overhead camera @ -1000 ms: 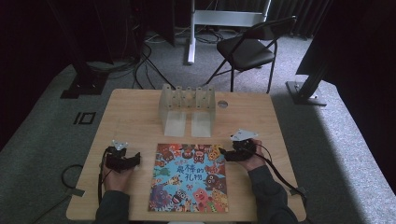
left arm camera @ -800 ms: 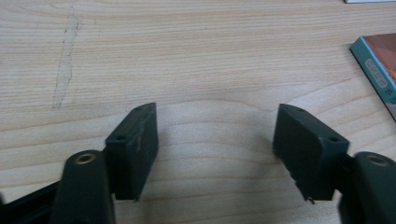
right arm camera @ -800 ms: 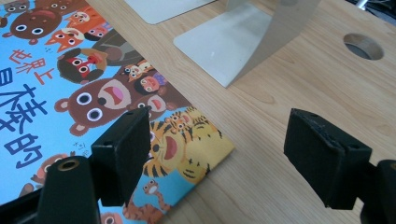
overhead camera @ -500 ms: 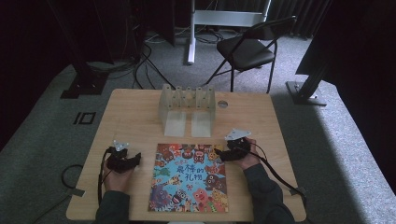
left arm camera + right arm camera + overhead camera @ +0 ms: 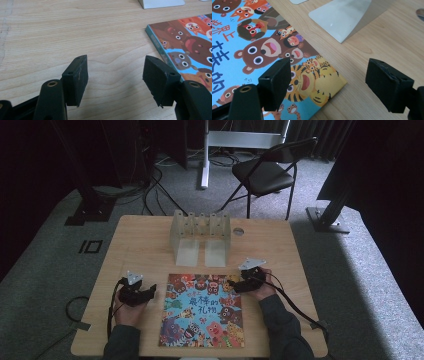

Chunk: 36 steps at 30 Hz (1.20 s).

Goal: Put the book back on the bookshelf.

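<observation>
Claws: two, left claw (image 5: 150, 291), right claw (image 5: 239, 285) | book (image 5: 202, 310): one | rack (image 5: 201, 237): one

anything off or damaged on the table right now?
Nothing stands out. The book lies flat and closed on the table, roughly square to its front edge, cover intact. The clear rack stands upright behind it. Left gripper and right gripper are both open, holding nothing.
</observation>
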Tool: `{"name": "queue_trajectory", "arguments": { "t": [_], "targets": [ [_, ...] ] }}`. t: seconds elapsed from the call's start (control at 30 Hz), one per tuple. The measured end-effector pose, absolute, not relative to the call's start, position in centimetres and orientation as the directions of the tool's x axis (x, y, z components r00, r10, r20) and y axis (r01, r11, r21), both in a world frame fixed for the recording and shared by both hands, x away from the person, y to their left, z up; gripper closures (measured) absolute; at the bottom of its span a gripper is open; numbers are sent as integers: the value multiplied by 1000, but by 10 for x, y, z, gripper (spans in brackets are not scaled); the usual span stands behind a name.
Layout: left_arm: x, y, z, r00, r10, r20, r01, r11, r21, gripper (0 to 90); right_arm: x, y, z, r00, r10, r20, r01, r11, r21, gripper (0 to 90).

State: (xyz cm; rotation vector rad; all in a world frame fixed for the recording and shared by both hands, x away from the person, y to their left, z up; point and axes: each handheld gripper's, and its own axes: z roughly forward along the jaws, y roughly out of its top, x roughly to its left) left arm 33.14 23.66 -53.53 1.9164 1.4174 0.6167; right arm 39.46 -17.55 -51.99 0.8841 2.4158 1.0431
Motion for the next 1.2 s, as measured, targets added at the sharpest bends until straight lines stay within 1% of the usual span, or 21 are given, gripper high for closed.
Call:
{"name": "queue_trajectory", "arguments": {
  "t": [0.23, 0.47, 0.57, 0.63, 0.77, 0.8, 0.83, 0.9, 0.93, 1.07, 1.2],
  "targets": [
    [328, 230, -533, 323, 946, -3, 624, -211, 753, 370, 397, -173, -525, -756, 652, -51, 413, 536, 737, 208],
    [322, 223, -529, 353, 936, 4, 607, -232, 760, 328, 399, -173, -528, -763, 645, -30, 425, 537, 728, 208],
    [317, 215, -526, 393, 920, 3, 580, -250, 775, 293, 400, -174, -531, -766, 643, -13, 436, 533, 726, 208],
    [315, 213, -525, 402, 916, -8, 574, -245, 781, 285, 400, -174, -532, -767, 642, -11, 437, 534, 724, 208],
    [310, 202, -522, 460, 888, -24, 545, -260, 797, 251, 401, -173, -533, -769, 639, 6, 443, 527, 725, 208],
    [310, 202, -522, 460, 888, -24, 545, -260, 797, 244, 401, -173, -533, -769, 639, 6, 443, 527, 725, 208],
    [308, 198, -522, 487, 873, -21, 537, -280, 796, 230, 402, -173, -533, -771, 637, 7, 443, 528, 725, 207],
    [306, 195, -522, 495, 869, -9, 533, -296, 793, 220, 402, -174, -533, -771, 637, 9, 444, 527, 725, 207],
    [304, 191, -523, 515, 857, 2, 523, -316, 792, 214, 403, -174, -534, -769, 640, 10, 448, 527, 722, 207],
    [301, 184, -524, 546, 838, -3, 516, -333, 789, 213, 405, -174, -535, -765, 644, 15, 455, 524, 720, 204],
    [291, 169, -523, 596, 803, 24, 482, -382, 789, 212, 407, -174, -538, -768, 640, 23, 461, 527, 714, 204]
  ]
}}
